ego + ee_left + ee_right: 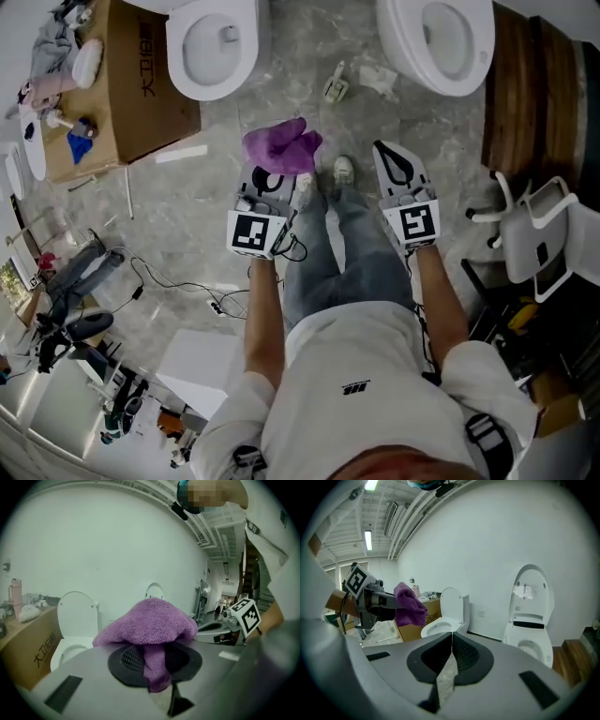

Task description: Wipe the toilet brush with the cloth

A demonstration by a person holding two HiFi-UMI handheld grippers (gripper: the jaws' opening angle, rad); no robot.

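Our left gripper point(157, 663) is pinching the purple cloth point(150, 623): one fold runs down between the dark pads, and the rest bunches over the jaw tips like a cap. Our right gripper point(451, 651) holds nothing, its jaws pressed together edge to edge. From the head view we hold both grippers out side by side above our jeans point(352, 253), well apart, with the cloth at the tip of the left one. Beyond them, on the grey stone-look floor point(187, 216), stand two white toilets, the left toilet point(211, 42) and the right toilet point(441, 37). Between them lies a small pale object point(337, 84) that we cannot identify. A cardboard box point(141, 75) sits just beside the left toilet, and a white chair point(539, 234) stands at our right
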